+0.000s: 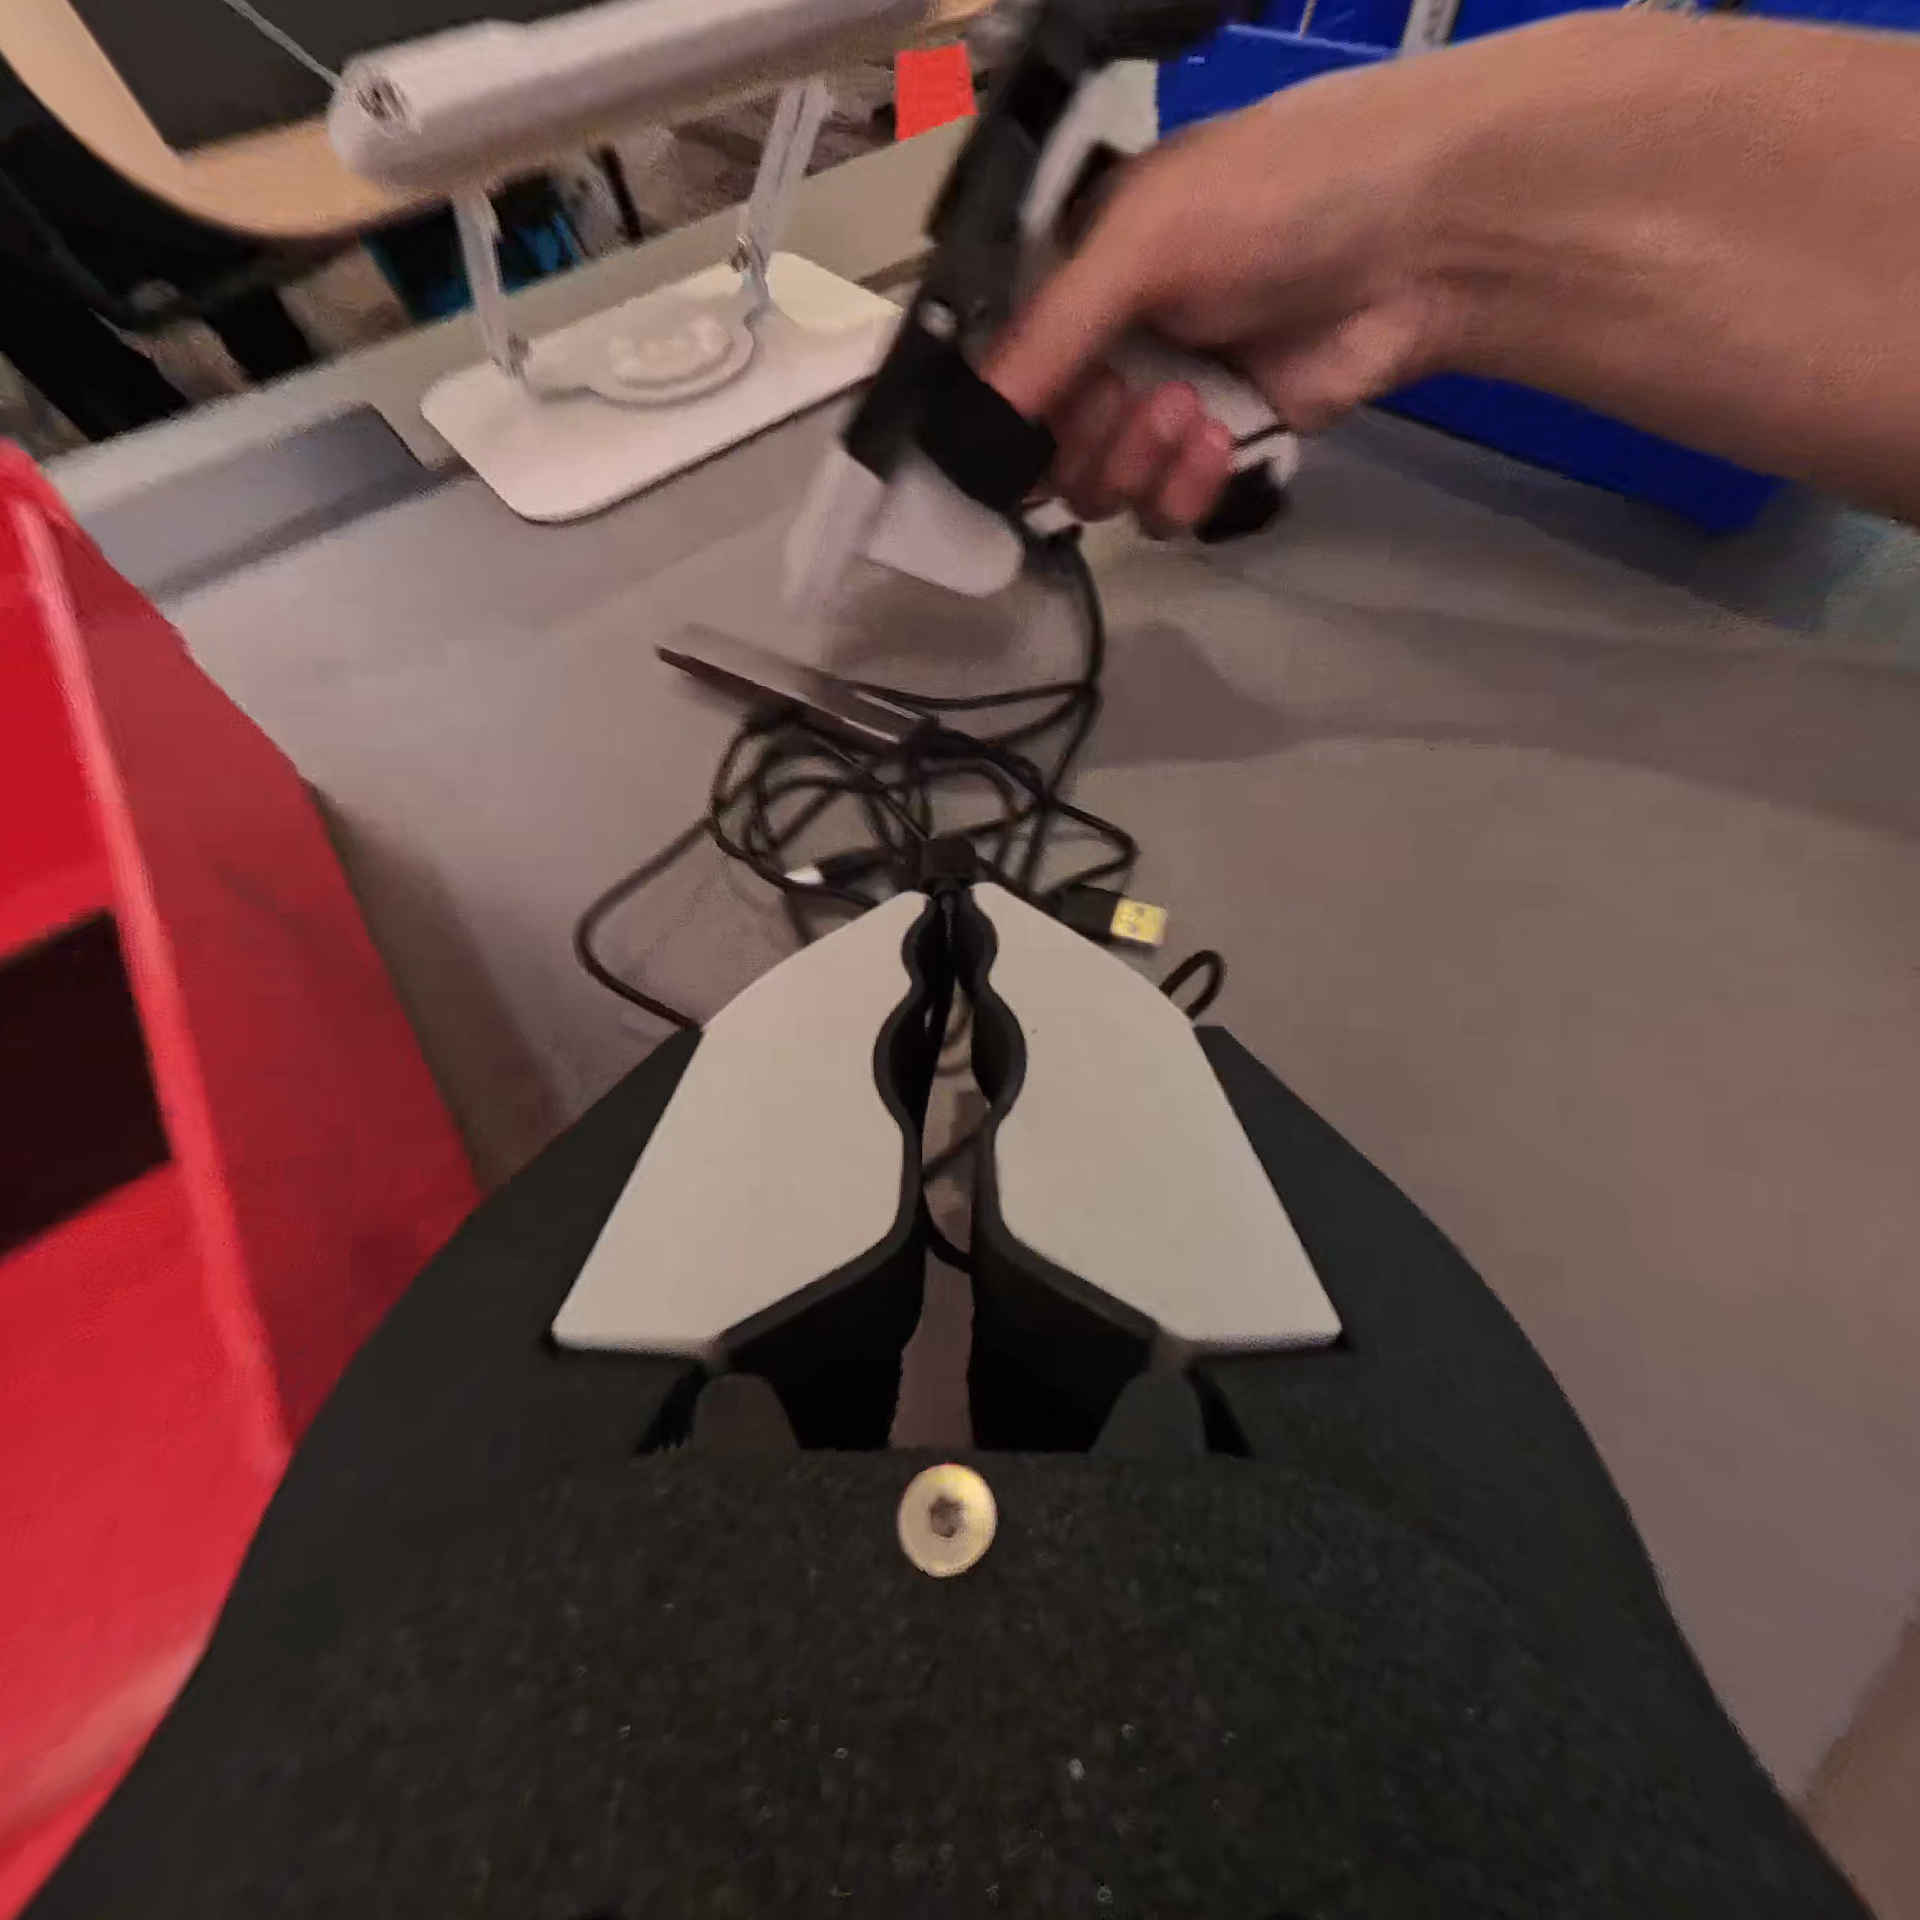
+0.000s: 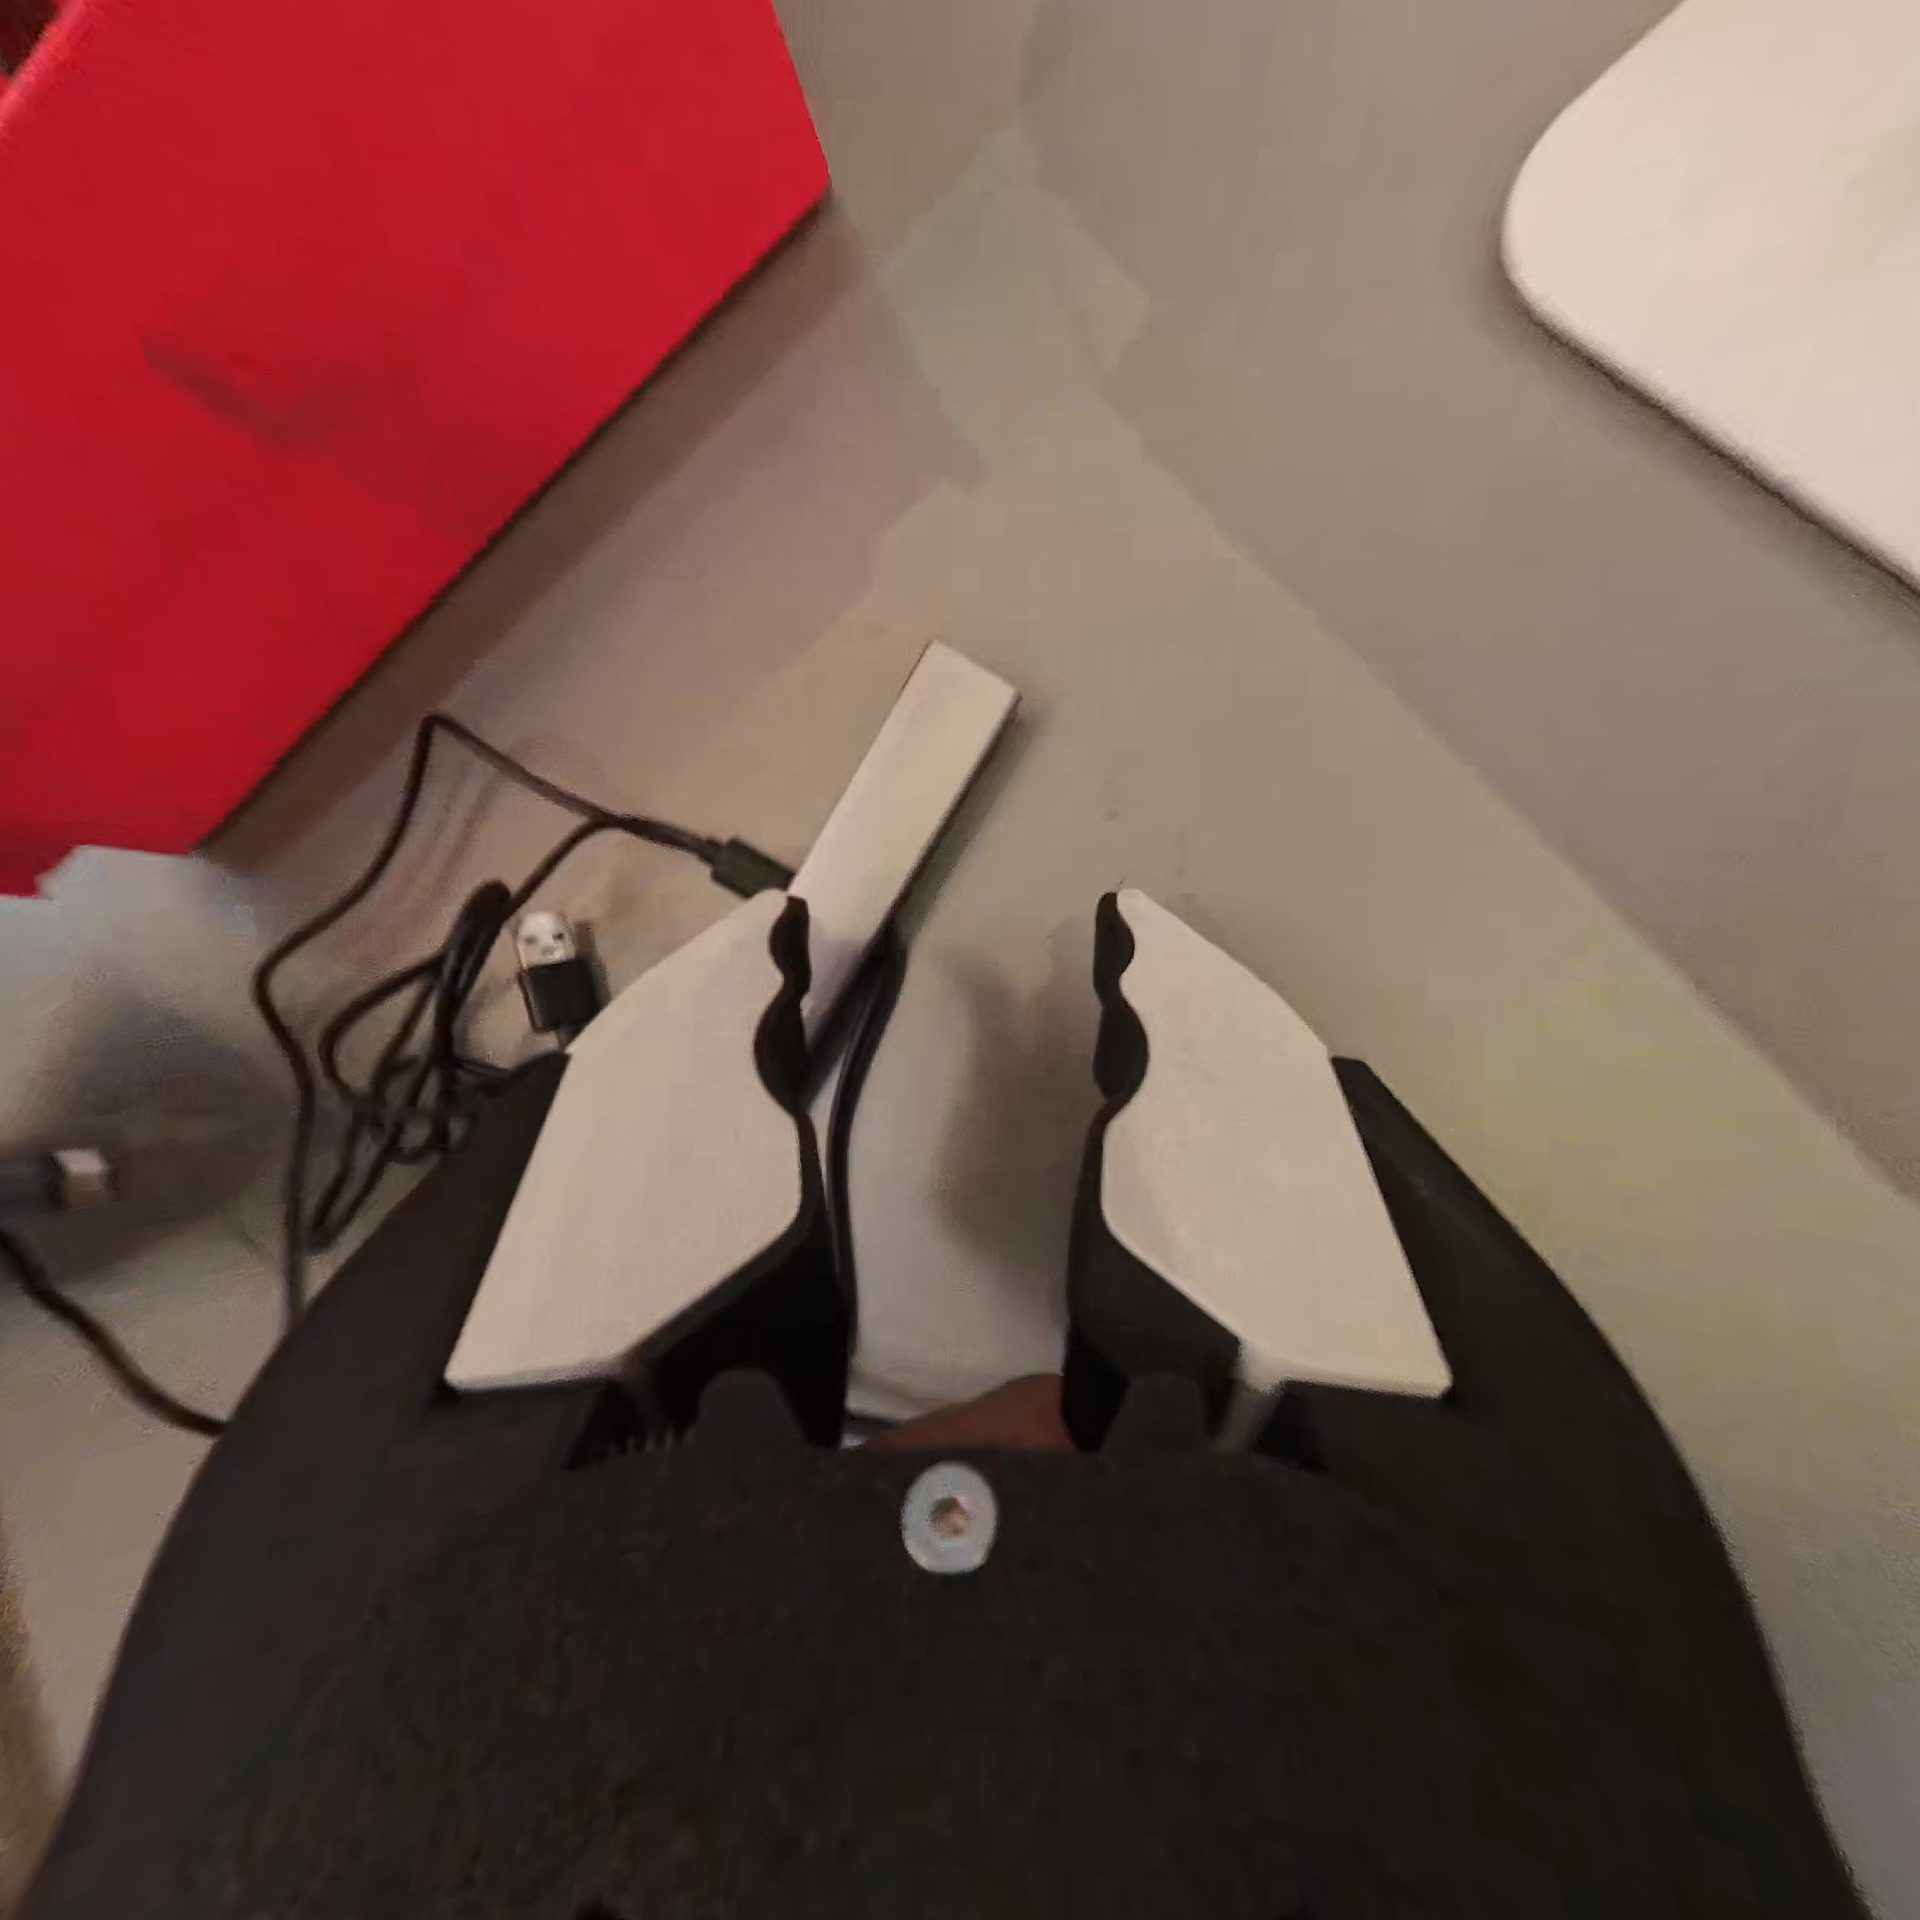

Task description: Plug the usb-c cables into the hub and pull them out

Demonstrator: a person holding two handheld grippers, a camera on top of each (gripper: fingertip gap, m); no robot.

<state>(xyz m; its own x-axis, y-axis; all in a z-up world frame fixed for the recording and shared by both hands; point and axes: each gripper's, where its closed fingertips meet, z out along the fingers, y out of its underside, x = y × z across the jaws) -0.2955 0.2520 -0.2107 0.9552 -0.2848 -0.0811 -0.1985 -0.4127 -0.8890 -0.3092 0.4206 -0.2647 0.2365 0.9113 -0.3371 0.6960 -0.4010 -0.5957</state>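
The hub (image 1: 790,686) is a slim grey bar lying on the grey table, also in the right wrist view (image 2: 914,779). A tangle of black cables (image 1: 894,810) lies in front of it. My left gripper (image 1: 948,909) is shut on a black cable at its fingertips, just above the tangle. My right gripper (image 2: 951,935) is open and empty, hovering over the hub's near end; in the left wrist view it (image 1: 894,551) is blurred, with a hand on it. One black USB-C plug (image 2: 743,862) meets the hub's side. A loose USB-A plug (image 1: 1132,920) (image 2: 556,966) lies beside the tangle.
A red box (image 1: 156,1039) (image 2: 364,364) stands close on the left of the cables. A white stand base (image 1: 665,384) (image 2: 1766,260) sits behind the hub, its arm overhead. A blue bin (image 1: 1558,416) is at the far right. The loose USB-A plug (image 2: 556,966) sits 8 cm or so from the ends of my right fingers.
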